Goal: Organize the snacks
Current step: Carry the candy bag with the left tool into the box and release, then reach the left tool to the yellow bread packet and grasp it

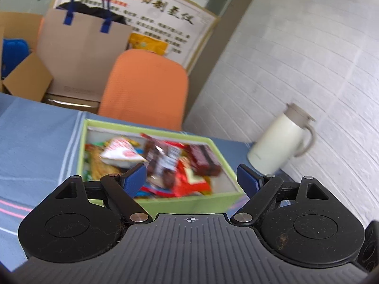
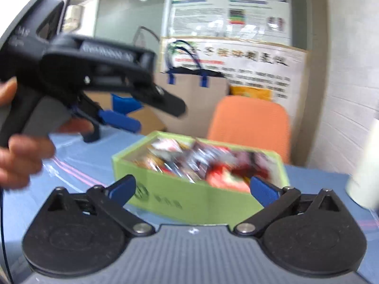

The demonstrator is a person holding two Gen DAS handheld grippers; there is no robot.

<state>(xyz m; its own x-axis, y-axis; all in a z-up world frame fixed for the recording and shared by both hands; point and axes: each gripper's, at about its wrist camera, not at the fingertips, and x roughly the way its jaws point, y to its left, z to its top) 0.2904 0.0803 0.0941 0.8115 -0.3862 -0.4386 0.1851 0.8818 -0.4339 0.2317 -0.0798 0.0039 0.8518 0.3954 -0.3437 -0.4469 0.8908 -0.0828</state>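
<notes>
Mostly blurred wrappers in green box point(image 1: 189, 201); wall poster point(image 1: 165, 11) in Chinese characters

The snacks point(image 1: 163, 163) heaped in the green box point(image 1: 189, 202) are smeared by motion in both views, so their wrappers cannot be read and single packets are hard to separate; the lower layers are hidden under the upper ones. In the right wrist view the cream jug point(image 2: 364, 165) is cut off by the right edge, and the hand point(image 2: 21, 146) is cropped at the left. The printing on the box front point(image 2: 163, 198) is perhaps a logo, but is too blurred to tell.
</notes>
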